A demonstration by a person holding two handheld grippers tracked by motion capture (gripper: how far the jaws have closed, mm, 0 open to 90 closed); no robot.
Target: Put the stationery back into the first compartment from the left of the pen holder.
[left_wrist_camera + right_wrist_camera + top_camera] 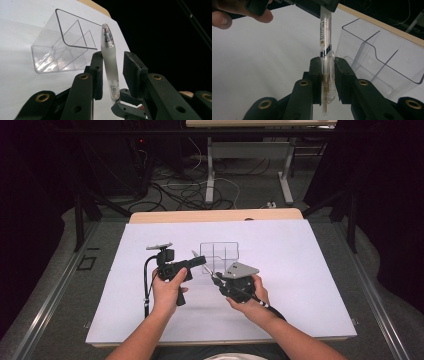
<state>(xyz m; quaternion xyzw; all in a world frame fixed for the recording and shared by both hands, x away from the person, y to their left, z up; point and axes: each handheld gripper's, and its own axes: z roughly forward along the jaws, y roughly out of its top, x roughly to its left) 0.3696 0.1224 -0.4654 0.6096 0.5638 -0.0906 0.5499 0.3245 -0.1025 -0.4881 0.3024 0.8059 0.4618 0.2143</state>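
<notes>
- The right gripper [327, 75] is pinching the clip end of a clear pen [325, 50] between its black pads, with the pen's shaft running up and away from the jaws.
- The left gripper [112, 67] is standing with its jaws partly spread around the pen's [110, 60] frosted grip section; one pad is lying against the barrel while the other is standing a little apart from it, so it is not yet clamping.
- In the high view the left gripper [200, 261] and the right gripper [216, 279] are meeting near the middle of the table, the pen [205, 267] bridging them above the sheet.
- A person's left hand [167, 287] and right hand [250, 295] are holding the grippers, forearms coming in from the near edge.
- A clear plastic organiser [219, 254] is lying on its side just beyond the grippers, its inner walls dividing it into several compartments; every compartment I can see into is holding nothing.
- The organiser [384, 62] is sitting just beside the pen in the right gripper view.
- A white sheet [300, 285] is covering most of a light wooden table [215, 215], whose far edge is showing beyond it.
- Grey carpet, tangled cables [185, 195] and the legs of another table [210, 175] are lying beyond, with dark surroundings to both sides.
</notes>
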